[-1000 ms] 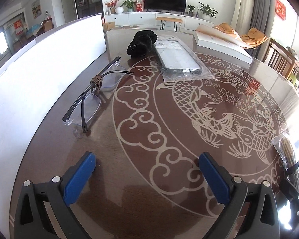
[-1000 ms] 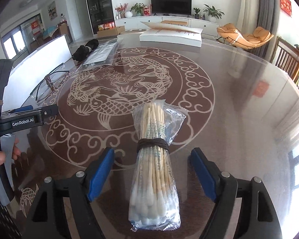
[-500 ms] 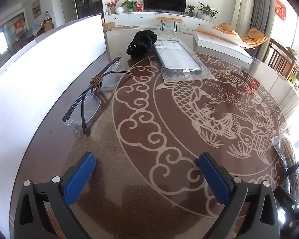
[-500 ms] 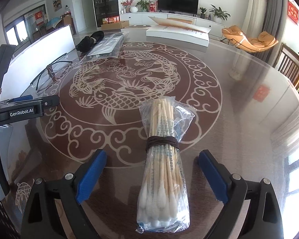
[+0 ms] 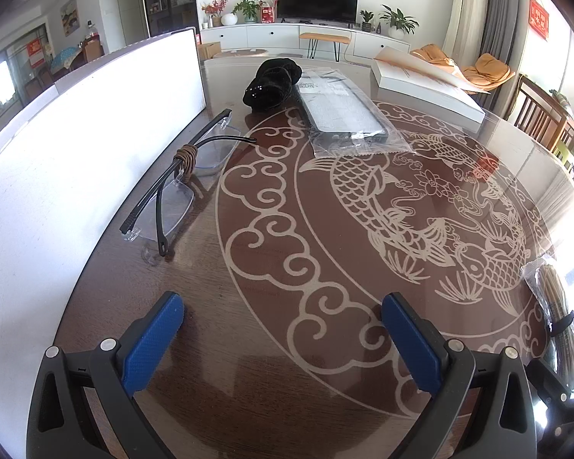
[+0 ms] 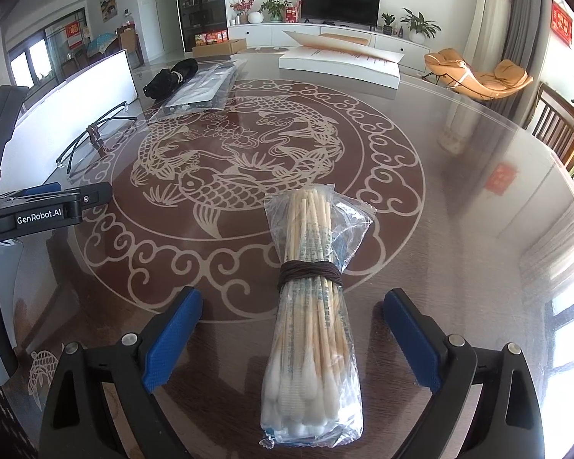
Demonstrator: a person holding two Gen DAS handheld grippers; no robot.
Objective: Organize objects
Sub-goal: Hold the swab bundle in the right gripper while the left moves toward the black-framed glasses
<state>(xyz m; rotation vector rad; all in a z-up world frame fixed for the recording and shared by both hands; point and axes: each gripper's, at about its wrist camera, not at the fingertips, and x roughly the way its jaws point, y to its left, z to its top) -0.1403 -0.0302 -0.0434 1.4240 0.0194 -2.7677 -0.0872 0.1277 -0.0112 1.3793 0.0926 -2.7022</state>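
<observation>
A plastic bag of cotton swabs (image 6: 310, 325), bound with a dark band, lies on the table between the open jaws of my right gripper (image 6: 292, 340), untouched; the bag also shows at the right edge of the left wrist view (image 5: 558, 321). My left gripper (image 5: 279, 340) is open and empty over bare table. A pair of glasses (image 5: 180, 183) with a brown band on its bridge lies ahead to its left, beside the white board (image 5: 76, 145). A black pouch (image 5: 271, 82) and a bagged dark flat item (image 5: 344, 114) lie farther back.
A white open box (image 6: 340, 61) sits at the table's far side. The round table (image 6: 459, 191) has a glossy fish pattern. The left gripper's body (image 6: 46, 206) shows at the left of the right wrist view. Chairs stand at the far right.
My right gripper has moved forward and lower, so the cotton swab bag now sits deeper between its jaws. The left gripper has stayed still.
</observation>
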